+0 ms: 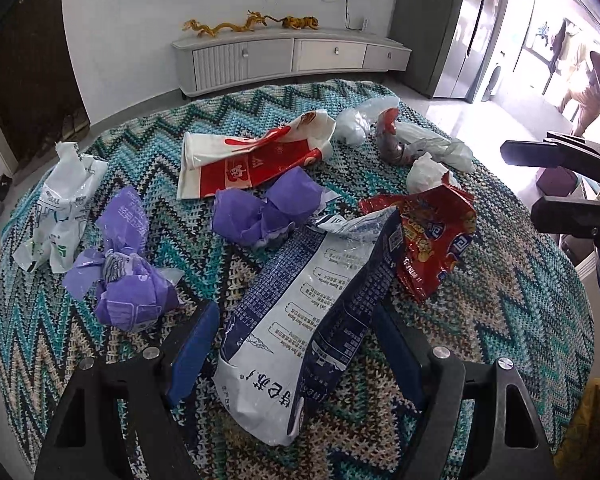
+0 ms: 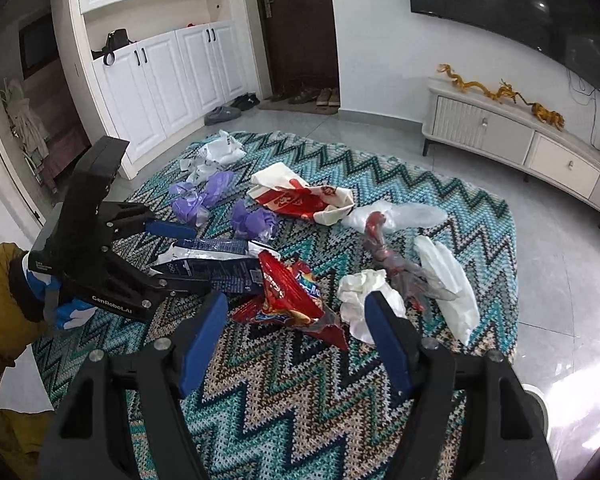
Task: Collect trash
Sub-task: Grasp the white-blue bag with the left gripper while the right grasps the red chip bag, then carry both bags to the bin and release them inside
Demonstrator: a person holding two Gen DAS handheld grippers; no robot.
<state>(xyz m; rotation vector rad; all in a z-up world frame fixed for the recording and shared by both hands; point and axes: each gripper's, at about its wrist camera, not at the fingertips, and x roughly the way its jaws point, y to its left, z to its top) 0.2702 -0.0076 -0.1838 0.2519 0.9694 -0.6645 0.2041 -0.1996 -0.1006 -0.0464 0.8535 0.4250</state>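
Note:
Trash lies scattered on a zigzag rug [image 1: 500,320]. My left gripper [image 1: 296,316] is open, its jaws on either side of a long blue-and-white bag [image 1: 300,320], not closed on it. It also shows in the right wrist view [image 2: 204,260]. A red snack wrapper [image 1: 432,236] lies beside it. My right gripper [image 2: 296,308] is open and hovers just short of the red wrapper [image 2: 292,300]. A crumpled white bag [image 2: 360,292] lies by its right finger. Purple bags [image 1: 128,280] lie to the left.
A red-and-white paper bag [image 1: 252,160], a white-green bag [image 1: 60,208] and clear plastic bags [image 1: 420,144] lie further back. A grey TV cabinet [image 1: 284,60] stands behind the rug. White cupboards [image 2: 160,76] and shoes [image 2: 324,98] by a dark door.

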